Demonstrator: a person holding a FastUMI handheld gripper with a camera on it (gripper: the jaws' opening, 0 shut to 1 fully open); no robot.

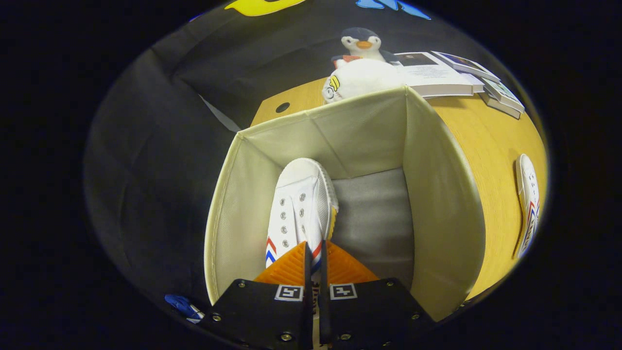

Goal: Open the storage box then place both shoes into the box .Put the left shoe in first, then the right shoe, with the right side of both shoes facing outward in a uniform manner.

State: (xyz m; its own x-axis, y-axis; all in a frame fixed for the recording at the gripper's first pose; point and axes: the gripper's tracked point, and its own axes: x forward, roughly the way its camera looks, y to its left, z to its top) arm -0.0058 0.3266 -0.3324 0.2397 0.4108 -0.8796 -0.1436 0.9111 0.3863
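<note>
An open beige fabric storage box (437, 194) stands on the wooden table, its grey floor showing. Inside it, along the left wall, hangs a white canvas shoe (301, 204) with red and blue stripes, toe pointing away from me. My gripper (315, 253) is shut on the shoe's heel edge, both fingers pressing a thin strip of it between them. A second white shoe (527, 204) with the same stripes lies on the table to the right, outside the box.
Beyond the box sit a white plush toy (359, 78) and a penguin plush (362, 43). A stack of books (452, 75) lies at the back right. The wooden table (486, 141) has a round hole (282, 107) at its far left.
</note>
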